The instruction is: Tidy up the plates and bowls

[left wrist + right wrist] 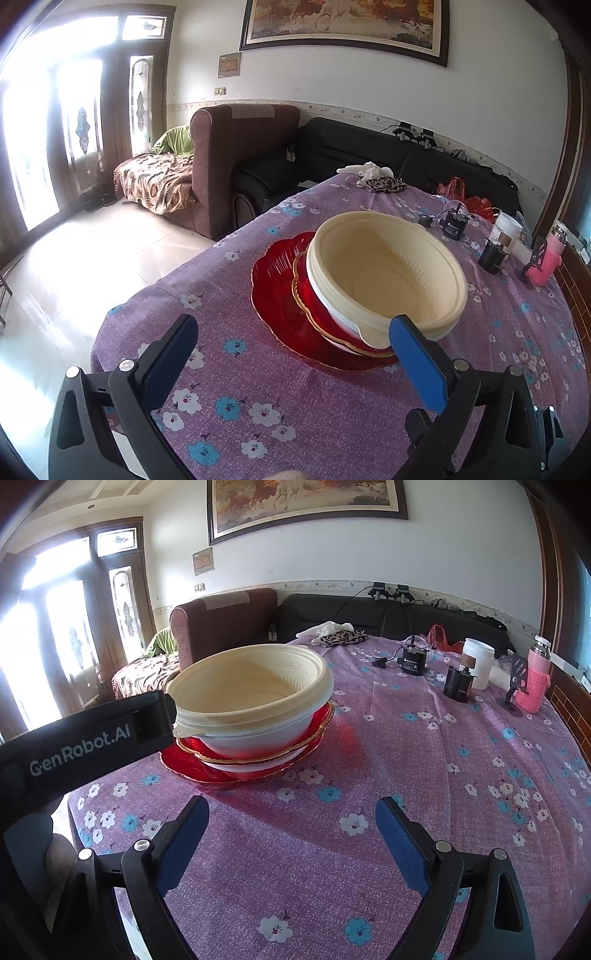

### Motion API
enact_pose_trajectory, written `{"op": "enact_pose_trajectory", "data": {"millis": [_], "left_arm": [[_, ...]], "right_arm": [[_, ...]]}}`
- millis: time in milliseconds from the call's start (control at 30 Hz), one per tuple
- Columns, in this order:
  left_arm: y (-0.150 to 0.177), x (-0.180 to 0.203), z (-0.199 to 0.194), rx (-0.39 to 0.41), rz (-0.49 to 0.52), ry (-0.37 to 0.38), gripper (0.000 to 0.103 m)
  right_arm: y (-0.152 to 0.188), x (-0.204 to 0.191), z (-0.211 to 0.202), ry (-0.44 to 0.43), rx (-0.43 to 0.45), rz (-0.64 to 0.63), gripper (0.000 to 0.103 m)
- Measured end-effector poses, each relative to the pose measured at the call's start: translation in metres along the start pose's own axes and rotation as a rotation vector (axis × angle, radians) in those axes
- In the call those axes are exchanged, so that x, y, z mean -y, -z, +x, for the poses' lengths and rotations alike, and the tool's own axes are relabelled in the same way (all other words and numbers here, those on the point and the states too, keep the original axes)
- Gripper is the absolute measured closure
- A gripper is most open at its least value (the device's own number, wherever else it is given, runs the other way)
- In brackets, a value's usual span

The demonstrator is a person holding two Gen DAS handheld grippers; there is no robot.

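A cream bowl [388, 273] sits nested in a white bowl [338, 317] on top of a stack. Under them lie a small gold-rimmed red plate [304, 295] and a large red plate [273, 295], all on the purple flowered tablecloth [229, 391]. My left gripper [294, 323] is open and wide, and its right finger [417, 365] stands beside the cream bowl's rim tab. In the right wrist view that left gripper's finger [155, 716] touches the tab of the cream bowl [251, 686]. My right gripper [292, 805] hangs open over bare cloth, short of the stack.
At the far right of the table stand a black cylinder device [412, 661], a white jar [478, 657], a dark small holder [458, 683], a phone stand [515, 686] and a pink bottle [533, 679]. A leopard pouch [341, 638] lies at the far edge. Sofas stand beyond.
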State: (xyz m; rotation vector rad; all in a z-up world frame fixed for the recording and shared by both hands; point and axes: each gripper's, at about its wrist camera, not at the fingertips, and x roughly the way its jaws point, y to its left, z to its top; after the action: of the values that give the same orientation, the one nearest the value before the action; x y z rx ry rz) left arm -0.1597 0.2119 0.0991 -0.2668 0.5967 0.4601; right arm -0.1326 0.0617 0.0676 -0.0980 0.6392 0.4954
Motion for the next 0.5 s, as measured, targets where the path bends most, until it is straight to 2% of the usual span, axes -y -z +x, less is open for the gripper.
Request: {"op": "enact_pose_trajectory", "data": {"millis": [500], "left_arm": [[0.001, 0.006, -0.014, 0.012, 0.000, -0.015, 0.000]], "right_arm": [[0.005, 0.006, -0.012, -0.020, 0.023, 0.010, 0.009]]}}
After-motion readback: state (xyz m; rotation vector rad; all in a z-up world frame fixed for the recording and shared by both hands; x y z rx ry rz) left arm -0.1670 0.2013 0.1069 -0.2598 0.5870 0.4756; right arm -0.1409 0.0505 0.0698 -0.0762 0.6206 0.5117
